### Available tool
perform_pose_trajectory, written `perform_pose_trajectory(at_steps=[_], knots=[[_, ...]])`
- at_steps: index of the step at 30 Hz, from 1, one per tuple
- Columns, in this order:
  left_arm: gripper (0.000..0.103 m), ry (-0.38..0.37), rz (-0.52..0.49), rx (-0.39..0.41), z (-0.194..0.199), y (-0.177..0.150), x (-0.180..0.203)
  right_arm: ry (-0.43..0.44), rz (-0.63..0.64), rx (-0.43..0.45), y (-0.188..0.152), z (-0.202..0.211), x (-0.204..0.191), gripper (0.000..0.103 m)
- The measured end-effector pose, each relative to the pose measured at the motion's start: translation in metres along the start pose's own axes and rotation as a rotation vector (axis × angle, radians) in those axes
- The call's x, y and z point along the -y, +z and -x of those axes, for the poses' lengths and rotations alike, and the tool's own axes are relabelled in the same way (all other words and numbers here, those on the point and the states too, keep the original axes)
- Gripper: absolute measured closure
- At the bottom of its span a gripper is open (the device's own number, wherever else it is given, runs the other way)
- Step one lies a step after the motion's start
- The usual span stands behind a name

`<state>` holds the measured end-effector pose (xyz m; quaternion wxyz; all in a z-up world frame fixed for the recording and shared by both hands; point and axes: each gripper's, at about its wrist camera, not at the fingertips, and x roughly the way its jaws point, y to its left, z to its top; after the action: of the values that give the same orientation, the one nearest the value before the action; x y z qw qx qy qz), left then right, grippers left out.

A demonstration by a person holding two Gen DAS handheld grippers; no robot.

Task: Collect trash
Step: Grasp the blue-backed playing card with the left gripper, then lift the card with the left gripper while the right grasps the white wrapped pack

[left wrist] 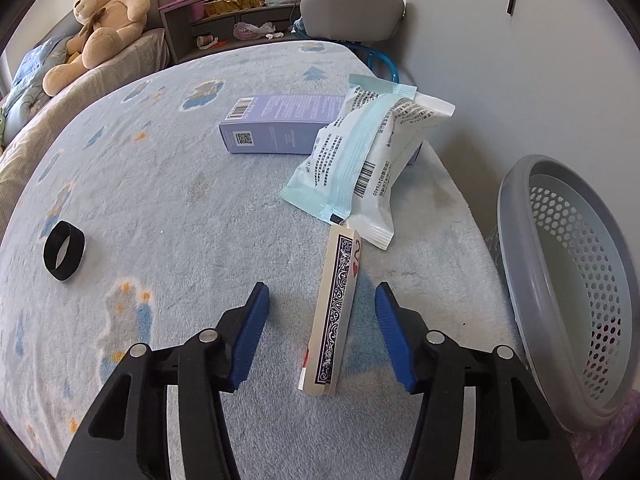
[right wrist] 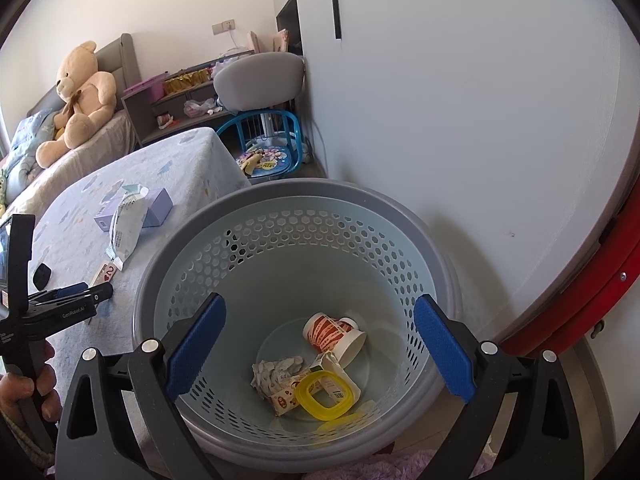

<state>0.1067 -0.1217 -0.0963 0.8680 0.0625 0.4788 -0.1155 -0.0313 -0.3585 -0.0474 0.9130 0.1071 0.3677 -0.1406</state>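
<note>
My left gripper (left wrist: 322, 294) is open just above the blanket, its blue pads on either side of a playing-card box (left wrist: 336, 312) that lies between them, untouched. Beyond it lie a white and teal wrapper (left wrist: 360, 160) and a purple box (left wrist: 276, 124). A black band (left wrist: 64, 250) lies to the left. The grey perforated basket (left wrist: 560, 264) stands at the right. My right gripper (right wrist: 318, 344) is open and empty over the basket (right wrist: 280, 208), which holds a paper cup (right wrist: 336, 332), crumpled paper (right wrist: 276, 370), a small carton (right wrist: 288, 394) and a yellow ring (right wrist: 326, 396).
The table wears a pale blue fleece blanket (left wrist: 180, 200). A bed with a teddy bear (left wrist: 104, 20) is at the back left, a grey chair (left wrist: 352, 12) and shelves behind the table. A white wall (right wrist: 460, 120) rises right of the basket.
</note>
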Motion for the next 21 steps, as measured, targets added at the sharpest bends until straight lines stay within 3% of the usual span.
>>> perform_pose_trajectory(at_steps=[2,5,6,9,13,21], knots=[[0.059,-0.007,-0.004,0.007,0.001,-0.001,-0.001,-0.007,0.009,-0.006,0.0,-0.002,-0.003,0.01],[0.085,-0.039,-0.012,0.008,0.003,-0.001,-0.004,-0.019,0.023,-0.011,0.001,-0.003,-0.007,0.01],[0.087,-0.058,-0.017,0.006,0.004,-0.001,-0.005,-0.023,0.026,-0.013,0.001,-0.003,-0.008,0.01],[0.087,-0.092,-0.014,0.01,0.008,-0.002,-0.01,-0.011,0.011,-0.023,0.002,-0.003,-0.012,0.01],[0.087,-0.108,-0.002,0.033,0.02,-0.004,-0.02,0.078,-0.047,-0.035,0.006,-0.001,-0.025,0.01],[0.087,-0.072,0.036,0.097,0.039,0.003,-0.056,0.192,0.007,-0.02,0.029,-0.003,-0.097,0.01]])
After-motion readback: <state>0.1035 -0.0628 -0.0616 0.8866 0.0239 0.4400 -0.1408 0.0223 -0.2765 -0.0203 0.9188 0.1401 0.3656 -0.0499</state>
